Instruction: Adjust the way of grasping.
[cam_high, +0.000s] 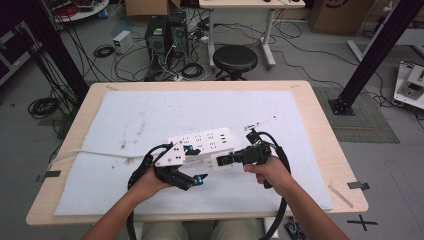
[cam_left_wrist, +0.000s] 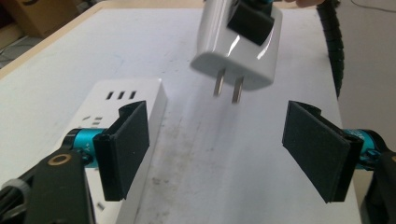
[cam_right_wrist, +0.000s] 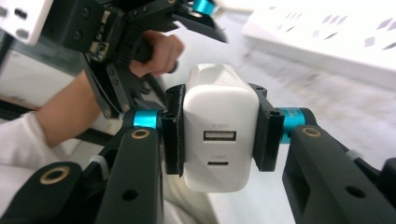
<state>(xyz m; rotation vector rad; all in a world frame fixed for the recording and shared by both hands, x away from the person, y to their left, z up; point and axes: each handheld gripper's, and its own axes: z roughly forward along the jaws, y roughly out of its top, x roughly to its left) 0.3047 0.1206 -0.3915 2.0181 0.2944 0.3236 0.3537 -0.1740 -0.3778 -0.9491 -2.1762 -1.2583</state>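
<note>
A white USB charger (cam_right_wrist: 217, 126) with two flat prongs (cam_left_wrist: 227, 86) is clamped between the pads of my right gripper (cam_right_wrist: 217, 135). In the high view the right gripper (cam_high: 227, 160) holds the charger (cam_high: 221, 161) just in front of the white power strip (cam_high: 205, 142). My left gripper (cam_left_wrist: 224, 149) stands open, its black pads (cam_left_wrist: 126, 149) wide apart with nothing between them. It faces the charger (cam_left_wrist: 233, 46), which hangs above the mat with its prongs pointing down. The power strip (cam_left_wrist: 116, 98) lies under the left jaw. In the high view the left gripper (cam_high: 197, 179) is left of the charger.
A white mat (cam_high: 150, 115) covers most of the wooden table (cam_high: 320, 125). The strip's white cable (cam_high: 100, 154) runs off to the left edge. A black stool (cam_high: 235, 59) and computer gear stand on the floor beyond the far edge.
</note>
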